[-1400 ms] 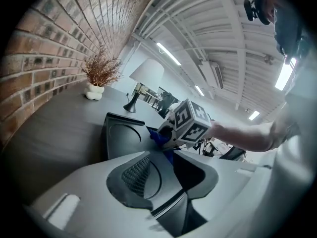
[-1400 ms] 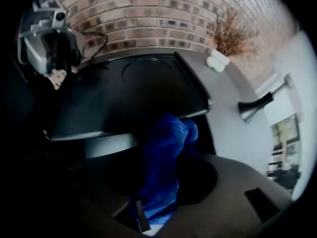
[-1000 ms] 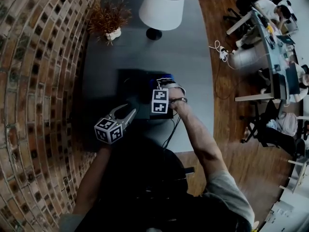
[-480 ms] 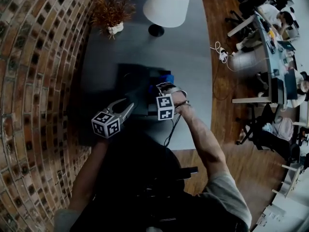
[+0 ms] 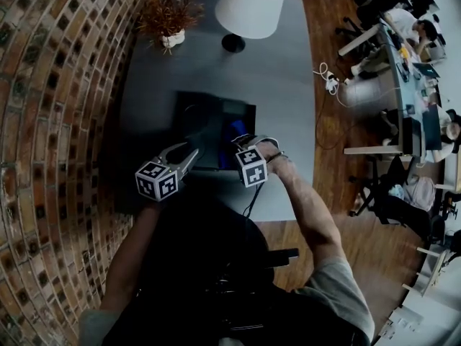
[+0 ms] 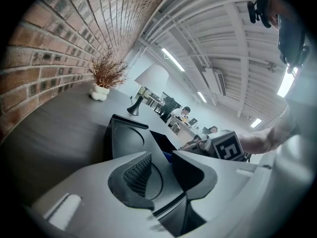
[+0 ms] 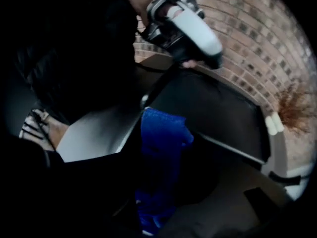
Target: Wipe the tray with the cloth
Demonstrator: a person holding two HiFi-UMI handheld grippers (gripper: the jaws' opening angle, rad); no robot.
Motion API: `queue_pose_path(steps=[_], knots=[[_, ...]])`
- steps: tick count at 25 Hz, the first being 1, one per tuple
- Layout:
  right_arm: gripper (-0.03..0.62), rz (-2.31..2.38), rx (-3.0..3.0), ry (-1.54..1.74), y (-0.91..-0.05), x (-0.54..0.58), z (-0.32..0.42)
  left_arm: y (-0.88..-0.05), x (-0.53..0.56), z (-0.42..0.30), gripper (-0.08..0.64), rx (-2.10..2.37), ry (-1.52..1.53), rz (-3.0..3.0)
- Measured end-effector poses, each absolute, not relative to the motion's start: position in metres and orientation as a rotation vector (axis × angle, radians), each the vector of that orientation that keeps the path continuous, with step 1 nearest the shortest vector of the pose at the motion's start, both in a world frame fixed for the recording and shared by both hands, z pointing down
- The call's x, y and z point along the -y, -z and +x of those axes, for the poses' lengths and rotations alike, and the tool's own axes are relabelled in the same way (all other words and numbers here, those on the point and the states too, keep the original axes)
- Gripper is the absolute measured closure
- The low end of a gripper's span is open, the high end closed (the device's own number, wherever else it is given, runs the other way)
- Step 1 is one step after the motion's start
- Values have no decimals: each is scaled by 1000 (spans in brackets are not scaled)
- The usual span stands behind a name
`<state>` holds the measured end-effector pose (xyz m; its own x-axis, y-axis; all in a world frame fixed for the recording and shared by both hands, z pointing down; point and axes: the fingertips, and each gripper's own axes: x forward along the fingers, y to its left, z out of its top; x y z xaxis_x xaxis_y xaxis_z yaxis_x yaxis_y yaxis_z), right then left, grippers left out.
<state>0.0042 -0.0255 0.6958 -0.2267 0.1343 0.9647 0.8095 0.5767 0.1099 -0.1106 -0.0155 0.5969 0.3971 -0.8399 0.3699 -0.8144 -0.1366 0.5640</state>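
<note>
A black tray (image 5: 209, 117) lies on the grey table (image 5: 288, 99), its round well showing in the left gripper view as tray (image 6: 124, 135). My left gripper (image 5: 193, 150) is shut on the tray's near-left rim; its jaws (image 6: 166, 175) clamp that edge. A blue cloth (image 5: 236, 129) lies in the tray's right part. My right gripper (image 5: 242, 140) points steeply down, shut on it. In the right gripper view the cloth (image 7: 159, 128) hangs between the jaws of the right gripper (image 7: 161, 152) over the tray (image 7: 218, 108), with the left gripper (image 7: 190, 31) beyond.
A white-shaded lamp (image 5: 252, 6) and a dried plant in a white pot (image 5: 167, 16) stand at the table's far end. A brick wall (image 5: 50, 121) runs along the left. Right of the table are a power strip (image 5: 331, 78) and office desks with people.
My right gripper has dragged the blue cloth across the tray toward the near edge and rolled its wrist. The left gripper has stayed put on the tray rim.
</note>
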Motion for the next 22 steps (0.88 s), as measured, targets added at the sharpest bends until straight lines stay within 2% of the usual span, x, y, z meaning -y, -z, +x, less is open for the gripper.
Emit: queue_pose_path(steps=[4, 9, 12, 15, 19, 22], knots=[[417, -857, 1398, 865, -701, 38, 35, -598, 16, -112, 449, 1414, 39, 1937], [419, -838, 1421, 808, -702, 27, 23, -599, 17, -111, 453, 1415, 33, 1939], [417, -547, 1510, 794, -708, 75, 5, -599, 15, -112, 453, 1416, 34, 1936], [419, -138, 1585, 957, -686, 144, -32, -599, 17, -112, 453, 1411, 36, 1940], [417, -35, 1634, 1113, -693, 166, -62, -599, 15, -112, 453, 1409, 42, 1934], [422, 57, 1641, 963, -702, 182, -57, -598, 16, -111, 453, 1411, 51, 1931]])
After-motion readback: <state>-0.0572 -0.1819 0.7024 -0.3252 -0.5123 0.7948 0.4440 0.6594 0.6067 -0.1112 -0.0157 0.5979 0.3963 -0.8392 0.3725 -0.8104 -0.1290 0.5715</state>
